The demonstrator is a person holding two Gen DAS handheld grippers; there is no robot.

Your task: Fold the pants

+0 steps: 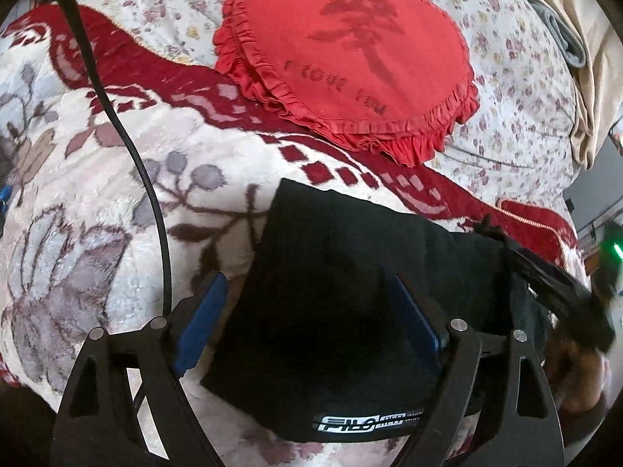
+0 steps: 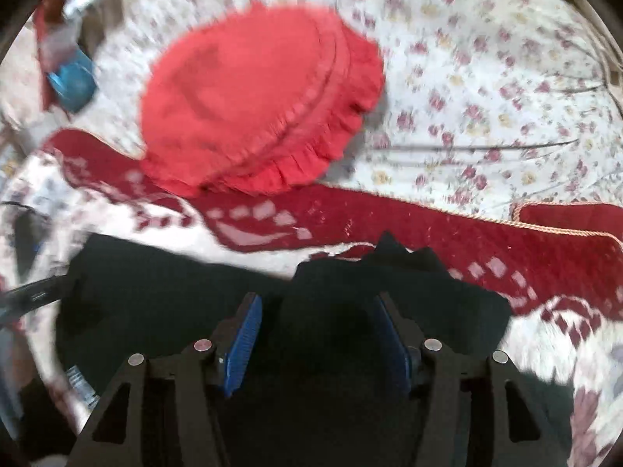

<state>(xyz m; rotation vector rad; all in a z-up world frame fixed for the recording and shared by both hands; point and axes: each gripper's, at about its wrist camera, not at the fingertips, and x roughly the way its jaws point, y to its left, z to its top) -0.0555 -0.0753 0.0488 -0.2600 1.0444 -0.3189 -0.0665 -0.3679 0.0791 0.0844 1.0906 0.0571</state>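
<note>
With both claws, left [image 1: 307, 307] and right [image 2: 315, 323], spread wide over the folded black pants [image 1: 350, 292], we judge only final smoothing remains.

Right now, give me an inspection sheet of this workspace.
Surface: bed with a floral sheet and a red-and-white blanket.
Job's things: black pants, folded into a compact stack on the blanket, label strip at the near edge.
Clutter: red frilled cushion; blue item, blurred, at the far left.
Grippers: left tool open over the pants; right tool open over the pants, view blurred.
Cables: black cable across the blanket.
Surroundings: beige fabric at the right.
</note>
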